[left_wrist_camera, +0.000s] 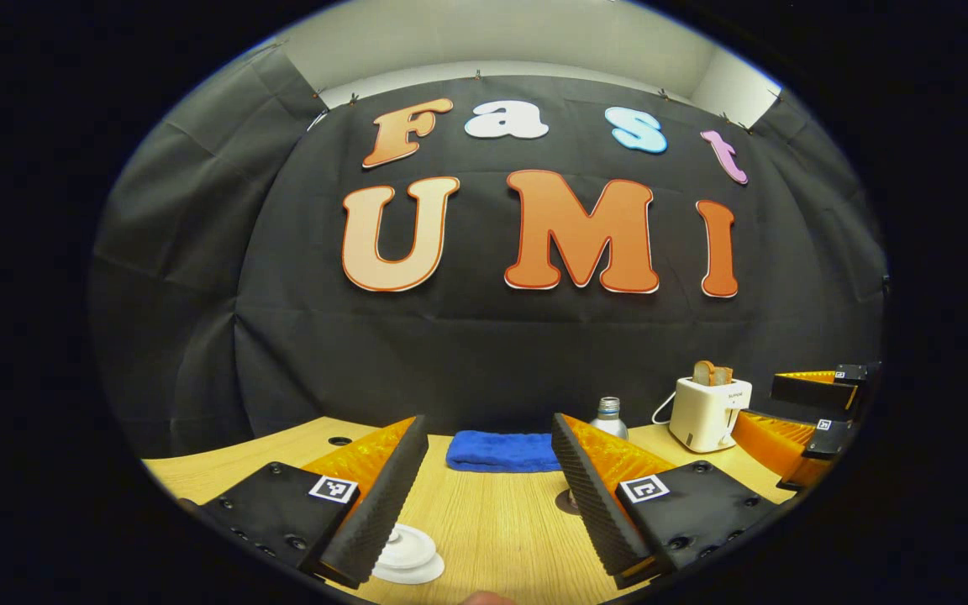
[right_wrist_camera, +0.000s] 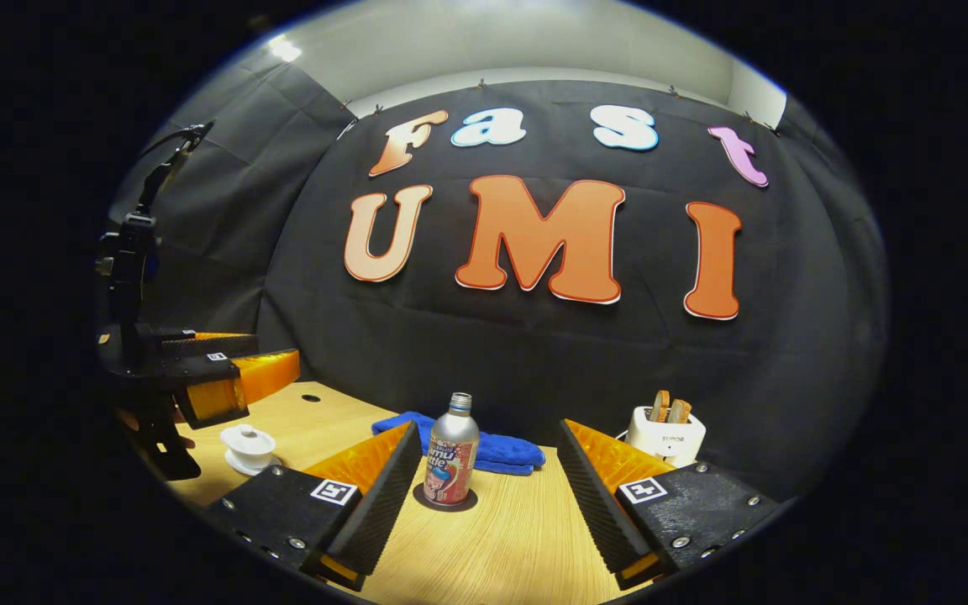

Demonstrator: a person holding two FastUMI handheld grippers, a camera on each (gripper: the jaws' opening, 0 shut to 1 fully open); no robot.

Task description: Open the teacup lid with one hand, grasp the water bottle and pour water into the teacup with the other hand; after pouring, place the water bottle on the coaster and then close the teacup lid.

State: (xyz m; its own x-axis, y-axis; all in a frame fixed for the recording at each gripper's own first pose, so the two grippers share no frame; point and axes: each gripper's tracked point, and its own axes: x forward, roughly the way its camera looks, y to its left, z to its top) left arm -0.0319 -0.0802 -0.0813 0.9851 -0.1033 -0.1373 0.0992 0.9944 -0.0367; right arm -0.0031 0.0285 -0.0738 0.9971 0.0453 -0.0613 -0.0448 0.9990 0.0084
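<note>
Both grippers, left and right, gape empty; water bottle stands on its coaster, lidded teacup apart.

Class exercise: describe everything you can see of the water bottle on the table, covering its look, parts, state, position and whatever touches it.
The water bottle looks like a silvery metal bottle with a narrow threaded neck and a colourful printed label around its lower body. No cap is visible on the neck. It stands upright on a dark round coaster on the wooden table, in front of a folded blue cloth. The right gripper is open toward it; neither finger touches it.
</note>
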